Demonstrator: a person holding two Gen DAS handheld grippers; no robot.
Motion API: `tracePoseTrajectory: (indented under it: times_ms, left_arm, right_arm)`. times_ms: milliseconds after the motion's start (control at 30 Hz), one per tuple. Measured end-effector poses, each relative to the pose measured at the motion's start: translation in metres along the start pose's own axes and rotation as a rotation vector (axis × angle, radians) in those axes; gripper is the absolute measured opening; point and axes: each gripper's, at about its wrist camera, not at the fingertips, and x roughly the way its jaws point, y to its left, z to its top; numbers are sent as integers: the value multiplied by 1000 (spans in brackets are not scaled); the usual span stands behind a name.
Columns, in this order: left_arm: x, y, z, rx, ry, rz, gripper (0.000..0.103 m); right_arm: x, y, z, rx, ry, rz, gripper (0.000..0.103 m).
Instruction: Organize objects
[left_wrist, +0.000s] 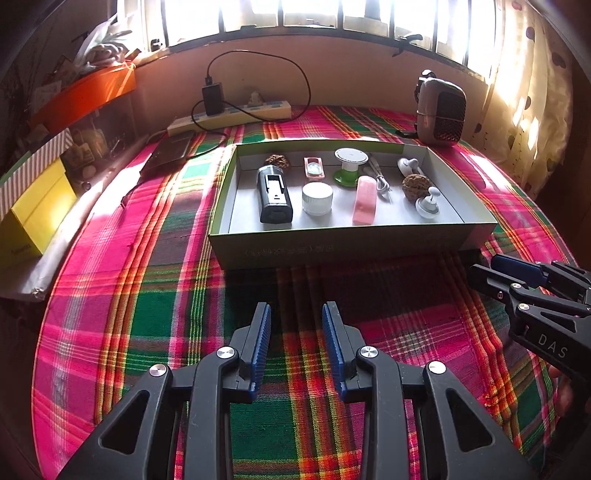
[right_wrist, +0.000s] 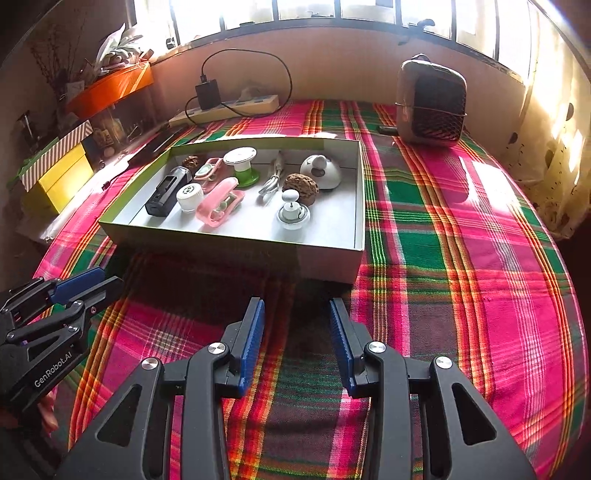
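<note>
Objects gathered inside shallow cardboard box (left_wrist: 351, 243) at centre frame on plaid cloth (left_wrist: 147, 314): black device (left_wrist: 275, 199), white cap (left_wrist: 317, 198), pink clip (left_wrist: 365, 201), walnut (left_wrist: 416, 186). Left gripper (left_wrist: 296, 314) at bottom centre, parted, empty. Right gripper (right_wrist: 296, 308) likewise parted, nothing between.

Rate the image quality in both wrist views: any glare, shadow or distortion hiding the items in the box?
Left wrist view: windows blown out, fisheye bends the plaid cloth, box contents evenly lit and sharp. Right wrist view: same backlit glare, sun patch on the cloth by the heater, box's near wall in shadow, items readable.
</note>
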Motion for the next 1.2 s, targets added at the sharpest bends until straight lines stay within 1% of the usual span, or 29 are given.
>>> tracePoseTrajectory:
  times_ms: [33,67,167,267,367,567,767,1200]
  left_arm:
    - [0,1,-1,-5,0,3,27]
    - [1,1,-1,-6,3,4,27]
    - [4,1,-2,-7,11,2,27]
    - [7,1,-2,-16,19,-23,27]
    - [10,-2,-2,-8,21,-9,27]
    - [13,0,1,-27,22,-22,27]
    - [13,-1,2,-30,22,-23,28]
    - [13,-1,2,-30,22,-25,28]
  right_arm:
    - [1,-1,0,3,2,-2,55]
    - [1,-2,-1,8,3,-3,58]
    - [4,-5,-3,16,13,-6,58]
    - [6,-7,-4,17,16,-15,58]
    - [6,-8,-3,15,18,-21,58]
    - [9,-11,0,15,23,-60,58]
    - [11,-9,0,3,27,-81,58]
    - [12,-9,0,3,30,-95,61]
